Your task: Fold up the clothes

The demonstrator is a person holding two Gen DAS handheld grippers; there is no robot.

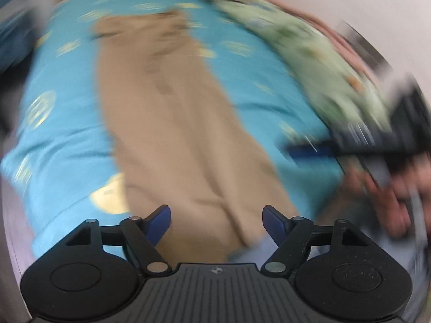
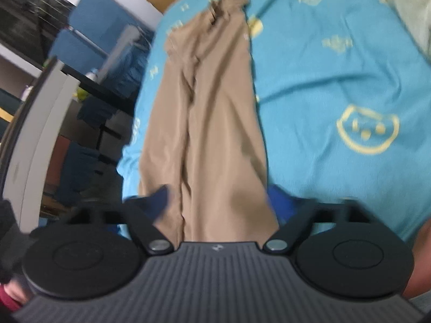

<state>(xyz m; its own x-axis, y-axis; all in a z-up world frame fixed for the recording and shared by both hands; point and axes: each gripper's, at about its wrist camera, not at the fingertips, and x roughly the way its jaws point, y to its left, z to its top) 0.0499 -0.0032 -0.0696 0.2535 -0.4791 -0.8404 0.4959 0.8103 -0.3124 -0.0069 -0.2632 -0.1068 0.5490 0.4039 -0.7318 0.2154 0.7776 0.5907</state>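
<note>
The tan trousers (image 2: 212,123) on the bed (image 2: 336,80) look light, limp and crease-prone, best pinched at the near hem corners; left gripper (image 1: 216,222) fingers stand wide and empty, right gripper (image 2: 218,202) fingers apart astride the near hem, not pressing.

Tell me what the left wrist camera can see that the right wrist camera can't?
Only the left wrist view shows the blurry green patterned cloth, with pink fabric beyond it, and the right gripper from outside. Only the right wrist view shows the blue chair and dark shelves beside the bed. Both show the long tan trousers lying on the turquoise bedsheet with yellow cat faces, and open blue-tipped jaws over the trousers' near end.
</note>
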